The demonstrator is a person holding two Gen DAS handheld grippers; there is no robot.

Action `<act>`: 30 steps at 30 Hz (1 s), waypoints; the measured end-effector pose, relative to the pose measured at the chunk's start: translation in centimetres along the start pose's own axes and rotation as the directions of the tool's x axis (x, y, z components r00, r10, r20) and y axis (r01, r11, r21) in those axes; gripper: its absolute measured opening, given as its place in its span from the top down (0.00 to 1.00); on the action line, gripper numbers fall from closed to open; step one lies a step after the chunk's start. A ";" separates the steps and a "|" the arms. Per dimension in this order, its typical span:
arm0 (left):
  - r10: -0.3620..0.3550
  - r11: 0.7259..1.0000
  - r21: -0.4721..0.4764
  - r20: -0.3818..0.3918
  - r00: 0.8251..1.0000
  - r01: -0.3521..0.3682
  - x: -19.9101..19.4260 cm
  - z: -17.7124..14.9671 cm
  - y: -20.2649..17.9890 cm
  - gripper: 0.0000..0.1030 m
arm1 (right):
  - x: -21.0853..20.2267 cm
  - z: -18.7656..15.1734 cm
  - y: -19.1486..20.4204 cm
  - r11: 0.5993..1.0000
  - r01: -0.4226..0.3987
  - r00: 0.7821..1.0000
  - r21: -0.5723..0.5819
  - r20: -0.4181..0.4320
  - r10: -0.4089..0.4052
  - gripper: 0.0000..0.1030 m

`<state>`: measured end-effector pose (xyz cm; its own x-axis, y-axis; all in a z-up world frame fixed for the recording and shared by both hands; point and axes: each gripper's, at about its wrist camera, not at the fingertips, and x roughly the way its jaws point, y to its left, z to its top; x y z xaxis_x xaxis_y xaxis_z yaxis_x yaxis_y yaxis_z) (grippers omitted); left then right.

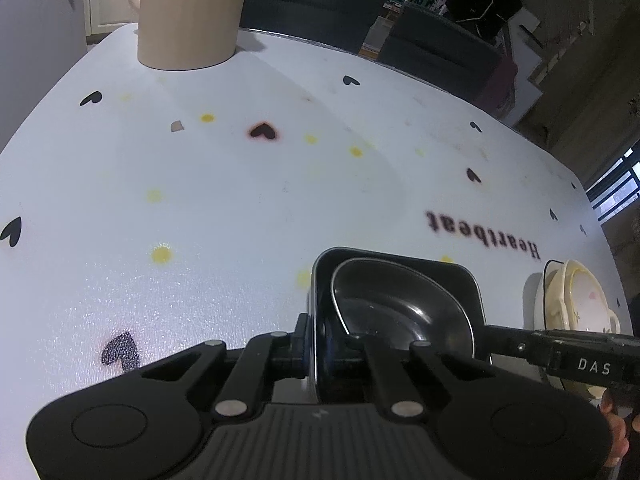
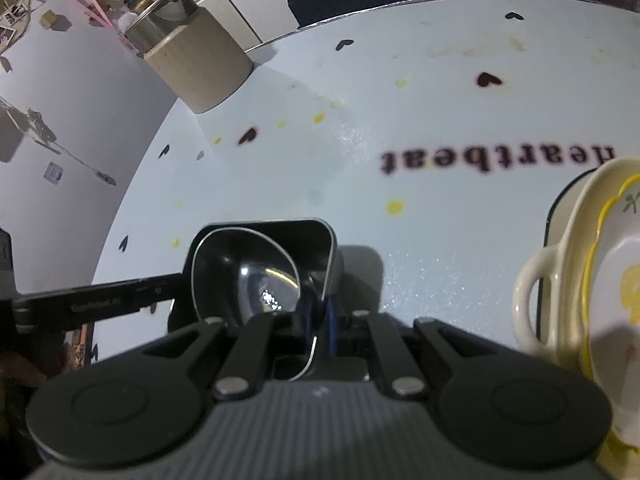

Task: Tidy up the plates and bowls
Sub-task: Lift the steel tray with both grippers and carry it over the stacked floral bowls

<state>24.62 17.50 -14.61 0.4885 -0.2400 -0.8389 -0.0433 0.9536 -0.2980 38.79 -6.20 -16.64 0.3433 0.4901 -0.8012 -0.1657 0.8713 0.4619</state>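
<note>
A black square dish sits on the white tablecloth with a smaller dark rounded bowl nested inside it. My left gripper is shut on the dish's left wall. In the right wrist view the same dish and bowl lie just ahead, and my right gripper is shut on the right wall, with the bowl's rim close beside it. Each gripper's fingers reach in from the side in the other's view: right fingers, left fingers.
A stack of cream dishes with a looped handle stands to the right of the black dish. A beige ribbed canister stands at the far left corner of the table. Dark chairs line the far edge.
</note>
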 end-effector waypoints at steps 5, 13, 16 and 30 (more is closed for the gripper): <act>0.003 1.000 0.003 -0.018 1.000 -0.003 0.3 -0.1 0.0 0.93 | 0.0 0.0 -0.2 1.000 -0.003 1.000 -0.007 0.004 0.003 0.93; -0.012 1.000 -0.019 0.038 0.999 0.013 -1.2 0.2 -0.1 0.93 | -1.2 0.2 0.1 0.999 -0.030 0.999 -0.014 0.042 0.031 0.93; -0.013 1.000 -0.015 0.068 0.998 0.014 -2.1 0.4 -0.7 0.93 | -2.1 0.5 0.2 0.999 -0.041 0.997 -0.023 0.070 0.043 0.93; -0.044 0.998 0.058 0.225 0.973 0.032 -6.7 1.1 -6.7 0.93 | -8.0 1.0 -2.0 0.996 -0.074 0.975 -0.051 0.205 0.083 0.93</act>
<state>22.60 12.97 -6.50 0.6732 -0.2348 -0.7012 0.0232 0.9545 -0.2973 37.32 -11.92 -10.74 0.5107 0.5450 -0.6650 -0.2380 0.8328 0.4998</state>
